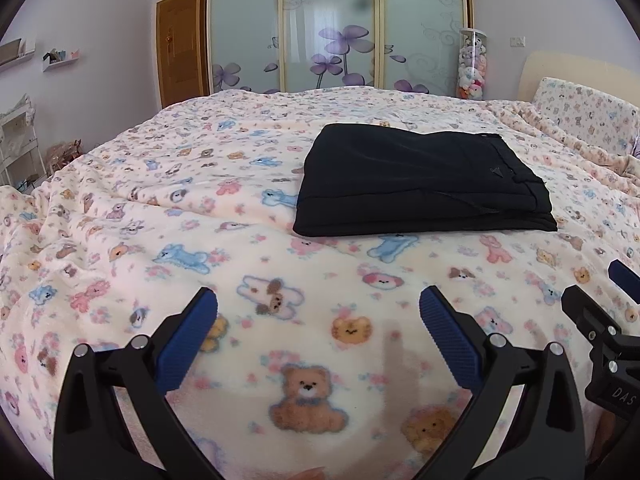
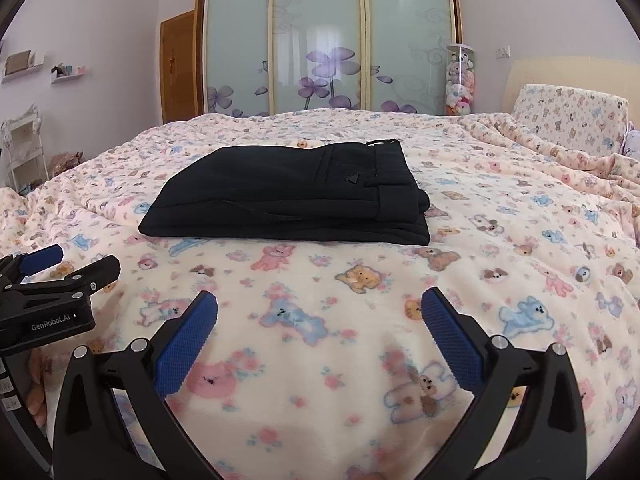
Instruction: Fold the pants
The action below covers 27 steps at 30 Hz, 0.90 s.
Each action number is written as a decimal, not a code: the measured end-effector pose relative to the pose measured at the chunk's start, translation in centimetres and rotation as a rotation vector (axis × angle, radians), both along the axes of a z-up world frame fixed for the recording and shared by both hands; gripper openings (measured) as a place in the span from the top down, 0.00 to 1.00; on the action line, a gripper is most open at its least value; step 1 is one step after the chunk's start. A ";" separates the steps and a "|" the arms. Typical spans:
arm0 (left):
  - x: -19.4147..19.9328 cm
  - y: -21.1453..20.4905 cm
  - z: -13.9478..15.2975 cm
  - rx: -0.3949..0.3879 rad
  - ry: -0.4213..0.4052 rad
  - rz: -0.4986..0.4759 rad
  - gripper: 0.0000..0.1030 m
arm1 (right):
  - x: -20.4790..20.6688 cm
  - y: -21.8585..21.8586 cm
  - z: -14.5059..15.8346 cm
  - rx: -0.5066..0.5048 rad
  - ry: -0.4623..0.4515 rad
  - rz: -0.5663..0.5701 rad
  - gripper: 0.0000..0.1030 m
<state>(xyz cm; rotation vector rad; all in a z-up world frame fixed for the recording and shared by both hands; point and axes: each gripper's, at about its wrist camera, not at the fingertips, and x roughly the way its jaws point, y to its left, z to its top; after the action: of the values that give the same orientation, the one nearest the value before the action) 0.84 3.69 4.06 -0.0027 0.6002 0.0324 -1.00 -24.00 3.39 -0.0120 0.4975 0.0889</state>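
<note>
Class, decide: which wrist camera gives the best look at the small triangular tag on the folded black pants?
The right wrist view: the triangular tag on the pants sits near centre, clearly outlined. In the left wrist view, the tag appears farther right, smaller and darker.

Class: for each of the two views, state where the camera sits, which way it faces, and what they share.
Left wrist: behind the open left tongs, facing across the bed toward the pants; right tongs at its edge.
Right wrist: behind the open right tongs, same direction; left tongs at its edge.
Shared: folded pants, blanket, wardrobe.

bed (image 2: 500, 216): teddy-print blanket | on it: folded black pants (image 2: 288, 200)
</note>
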 end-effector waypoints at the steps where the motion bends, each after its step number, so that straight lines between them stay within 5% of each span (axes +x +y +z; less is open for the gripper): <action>1: 0.0 0.0 0.0 -0.001 0.000 0.000 0.02 | 0.0 0.0 0.0 0.001 0.001 0.000 0.01; 27: -0.3 -0.6 0.2 0.032 -0.018 -0.006 0.02 | 0.2 0.1 -0.3 0.003 0.012 0.007 0.01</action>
<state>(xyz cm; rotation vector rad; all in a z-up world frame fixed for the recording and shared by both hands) 0.51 3.10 4.27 0.0299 0.5815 0.0361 -0.85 -23.86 3.09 -0.0101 0.5090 0.0961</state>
